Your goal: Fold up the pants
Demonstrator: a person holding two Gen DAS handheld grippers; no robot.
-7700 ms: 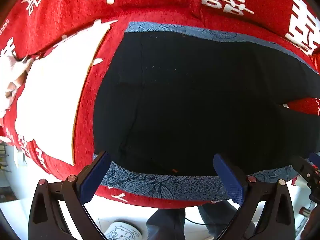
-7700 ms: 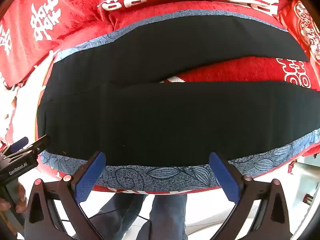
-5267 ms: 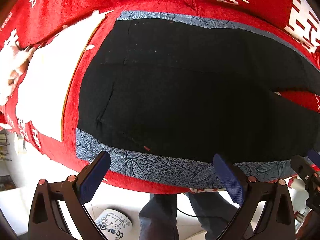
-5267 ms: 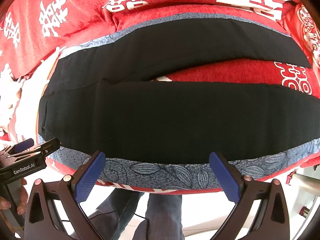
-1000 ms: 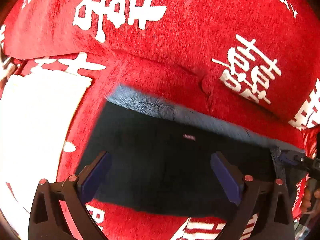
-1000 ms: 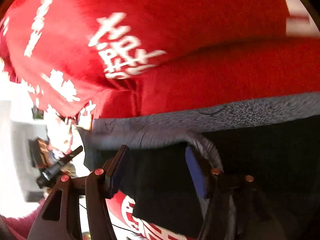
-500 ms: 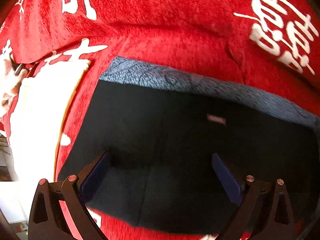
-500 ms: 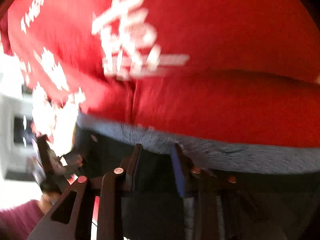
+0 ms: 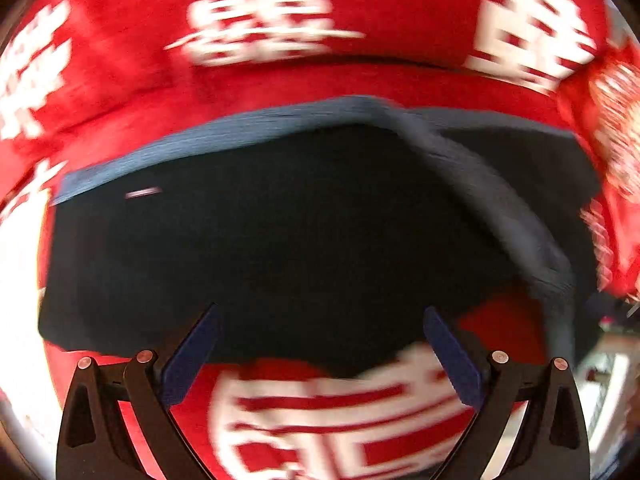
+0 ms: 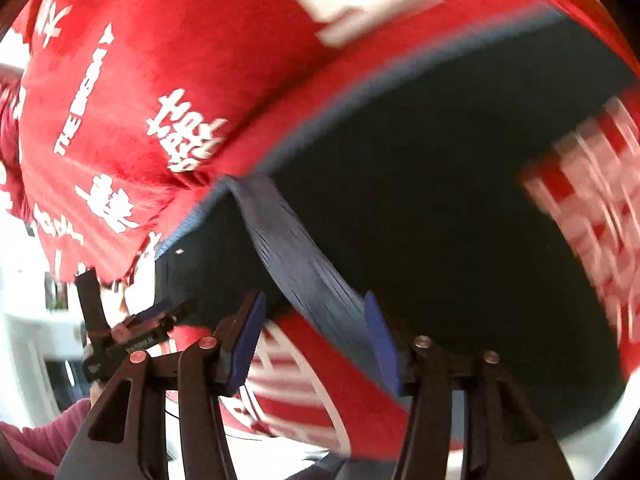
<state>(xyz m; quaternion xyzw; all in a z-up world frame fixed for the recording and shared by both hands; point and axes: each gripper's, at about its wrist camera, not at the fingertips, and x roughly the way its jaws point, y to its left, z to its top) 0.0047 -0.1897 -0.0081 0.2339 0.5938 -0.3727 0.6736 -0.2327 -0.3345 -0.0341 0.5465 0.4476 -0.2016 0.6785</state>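
The black pants [image 9: 280, 240] with a blue-grey patterned side band [image 9: 224, 132] lie folded lengthwise on a red sofa cover. In the left wrist view my left gripper [image 9: 320, 344] is open and empty over the near edge of the pants. In the right wrist view the pants [image 10: 440, 200] fill the middle, and a fold of the patterned band [image 10: 304, 272] runs down between the fingers of my right gripper [image 10: 316, 336]. Its jaws stand apart, with the band loose between them. The left gripper [image 10: 132, 340] shows at the lower left. Both views are blurred by motion.
The red sofa cover [image 9: 360, 12] with white characters lies under and behind the pants, with a back cushion [image 10: 160, 60] behind. A red cushion with a white pattern [image 9: 616, 148] sits at the right. The sofa's front edge and the bright floor [image 10: 24, 344] lie at the lower left.
The right gripper's jaws have opened wider around the patterned band. The left gripper has swung right and back toward the near edge of the pants. Both cameras are moving fast.
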